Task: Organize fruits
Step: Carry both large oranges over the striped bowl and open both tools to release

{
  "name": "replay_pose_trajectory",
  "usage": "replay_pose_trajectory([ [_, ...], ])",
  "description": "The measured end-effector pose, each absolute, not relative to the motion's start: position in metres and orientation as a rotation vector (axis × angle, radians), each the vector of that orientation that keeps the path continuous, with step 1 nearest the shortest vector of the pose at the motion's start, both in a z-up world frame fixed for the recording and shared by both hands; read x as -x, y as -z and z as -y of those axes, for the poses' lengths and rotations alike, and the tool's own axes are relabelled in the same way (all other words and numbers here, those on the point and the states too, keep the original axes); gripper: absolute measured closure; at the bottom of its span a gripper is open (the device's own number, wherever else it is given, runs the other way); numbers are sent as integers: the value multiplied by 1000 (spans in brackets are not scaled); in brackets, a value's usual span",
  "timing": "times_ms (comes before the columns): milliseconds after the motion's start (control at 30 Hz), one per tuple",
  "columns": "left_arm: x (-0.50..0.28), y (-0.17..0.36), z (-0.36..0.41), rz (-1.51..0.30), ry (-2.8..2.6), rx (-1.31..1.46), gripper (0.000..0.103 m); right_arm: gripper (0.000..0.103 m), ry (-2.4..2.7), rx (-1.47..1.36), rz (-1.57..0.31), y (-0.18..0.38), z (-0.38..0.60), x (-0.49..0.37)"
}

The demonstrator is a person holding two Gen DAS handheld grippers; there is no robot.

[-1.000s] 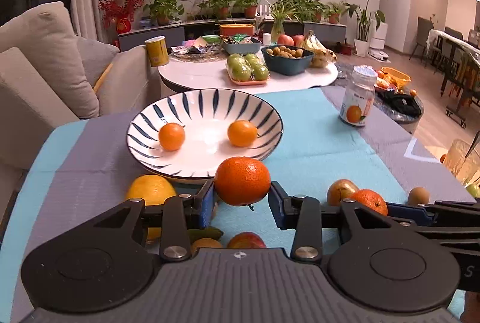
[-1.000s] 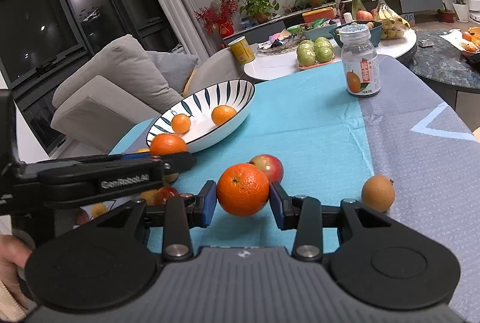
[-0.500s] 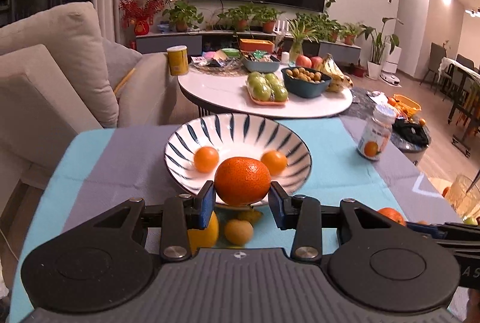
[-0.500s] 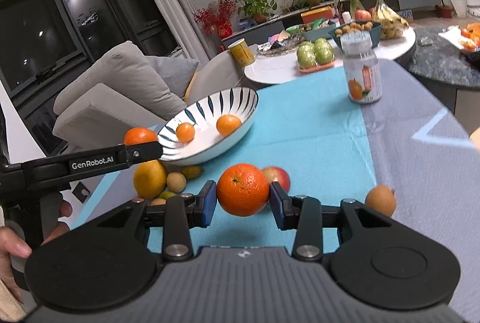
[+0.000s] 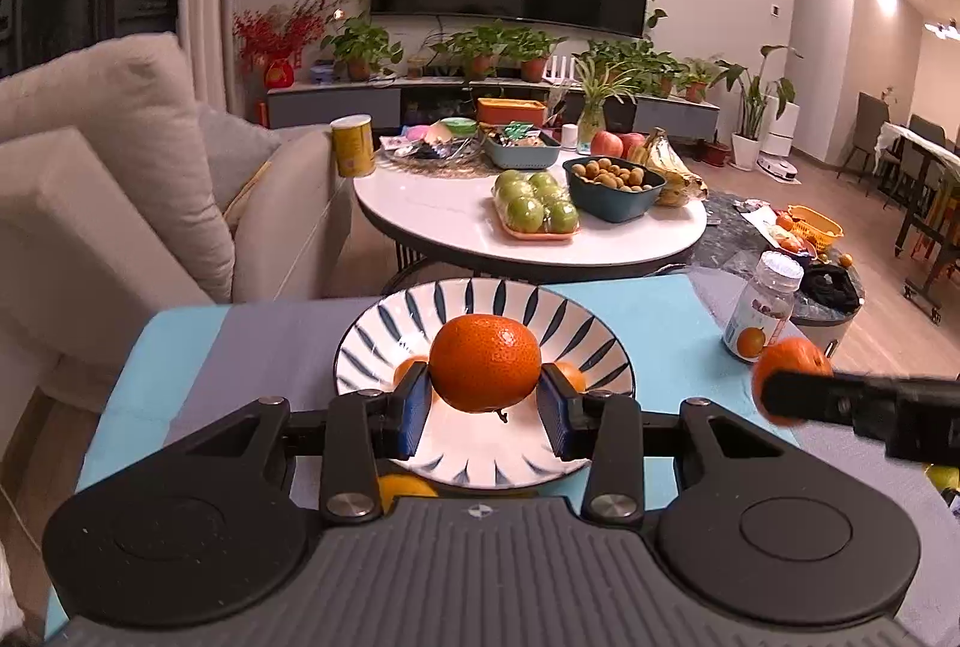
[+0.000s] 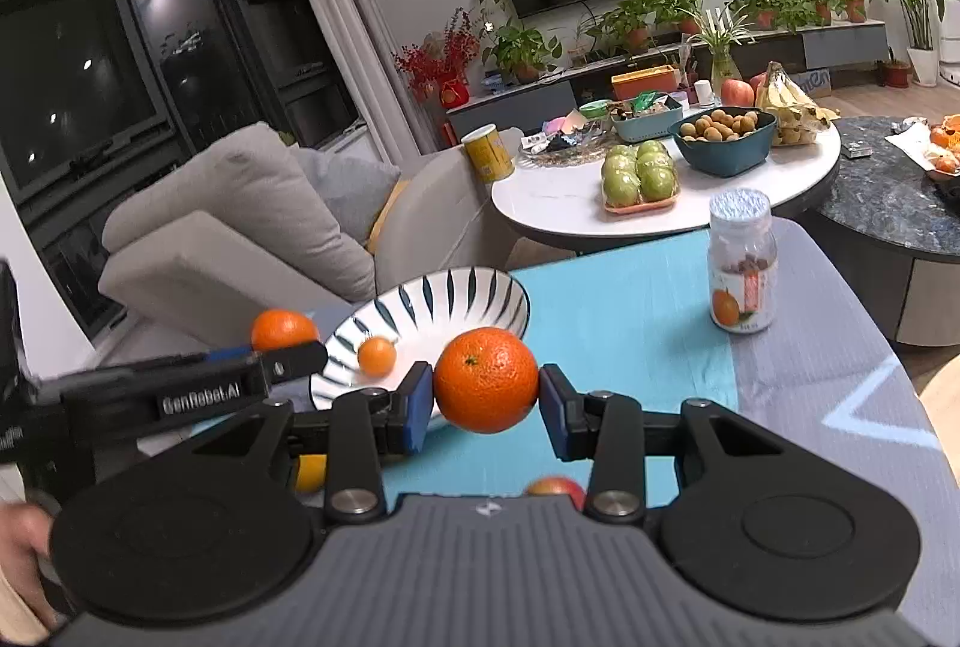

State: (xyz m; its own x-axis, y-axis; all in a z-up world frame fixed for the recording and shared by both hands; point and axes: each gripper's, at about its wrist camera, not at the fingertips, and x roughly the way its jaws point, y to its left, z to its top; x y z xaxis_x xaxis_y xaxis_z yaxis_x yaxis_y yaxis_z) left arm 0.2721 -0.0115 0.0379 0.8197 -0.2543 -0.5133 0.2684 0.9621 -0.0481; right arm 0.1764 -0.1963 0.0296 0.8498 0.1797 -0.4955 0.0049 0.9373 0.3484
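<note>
My left gripper (image 5: 485, 401) is shut on an orange (image 5: 485, 362) and holds it in the air over the striped bowl (image 5: 591, 347). Two small oranges (image 5: 570, 376) lie in the bowl, half hidden behind the blue pads. In the right wrist view my right gripper (image 6: 485, 402) is shut on a second orange (image 6: 486, 380), raised above the table just right of the bowl (image 6: 456, 296). The left gripper (image 6: 288, 356) with its orange (image 6: 283, 328) shows at the left there; the right one's orange (image 5: 792, 365) shows at the right of the left wrist view.
A capped bottle (image 6: 741, 270) stands on the blue and grey tablecloth (image 6: 630, 311). A yellow fruit (image 6: 311, 472) and an apple (image 6: 555, 488) lie below the grippers. Behind are a round white table (image 5: 450, 221) with fruit and a sofa (image 5: 108, 203) at the left.
Both grippers have risen with their oranges. The left one has moved forward from the table's near edge to over the bowl. The right one has drawn closer to the bowl.
</note>
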Motion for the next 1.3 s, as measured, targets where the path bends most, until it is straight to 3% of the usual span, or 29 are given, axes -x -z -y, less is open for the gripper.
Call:
replay_pose_trajectory([
  [1300,-376,2,5,-654,278,3,66,38,-169,-441,-696,5,181,-293],
])
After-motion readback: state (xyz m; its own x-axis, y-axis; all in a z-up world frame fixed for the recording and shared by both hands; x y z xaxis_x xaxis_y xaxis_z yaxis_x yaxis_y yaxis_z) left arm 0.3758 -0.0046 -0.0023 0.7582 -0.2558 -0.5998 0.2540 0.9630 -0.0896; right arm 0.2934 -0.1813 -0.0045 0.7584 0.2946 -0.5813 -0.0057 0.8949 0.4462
